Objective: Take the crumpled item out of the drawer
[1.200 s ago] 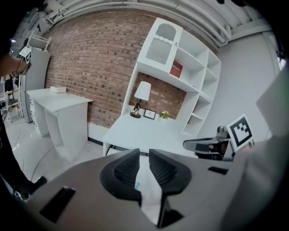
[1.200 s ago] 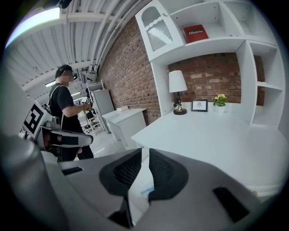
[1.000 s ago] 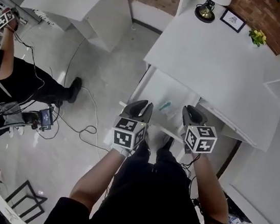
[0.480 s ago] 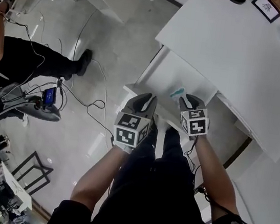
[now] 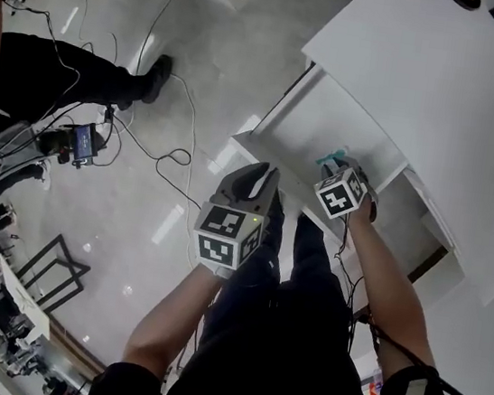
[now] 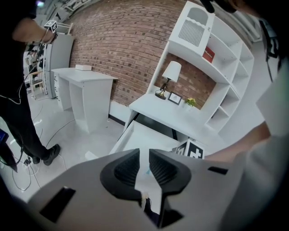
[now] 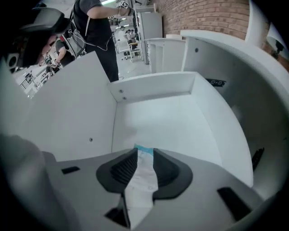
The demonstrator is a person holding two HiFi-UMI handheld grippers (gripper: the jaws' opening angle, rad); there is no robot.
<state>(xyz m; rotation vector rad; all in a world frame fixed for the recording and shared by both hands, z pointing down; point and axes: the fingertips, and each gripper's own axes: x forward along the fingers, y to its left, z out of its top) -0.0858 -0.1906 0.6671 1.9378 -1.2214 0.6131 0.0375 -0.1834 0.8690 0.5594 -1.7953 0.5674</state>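
The open white drawer (image 5: pixel 326 121) juts from the desk below me. In it lies the crumpled item (image 7: pixel 141 176), white with a teal edge (image 5: pixel 334 155). My right gripper (image 7: pixel 145 157) points steeply down into the drawer. Its jaws have just been opening, and the item shows in the gap between them; I see no pad pressing on it. In the head view the right gripper (image 5: pixel 339 169) hangs over the drawer's near right part. My left gripper (image 5: pixel 257 177) hovers at the drawer's front edge, jaws a little apart and empty (image 6: pixel 144 163).
The white desk top (image 5: pixel 429 72) overhangs the drawer's back. The drawer's walls (image 7: pixel 153 88) close in round the right gripper. A person in black (image 5: pixel 53 83) stands at the left, with cables (image 5: pixel 169 156) across the floor. A lamp and shelves (image 6: pixel 169 76) stand on the desk.
Both grippers have come down toward the drawer. The right one dropped further, tipped downward and now sits over the teal-edged item inside it.
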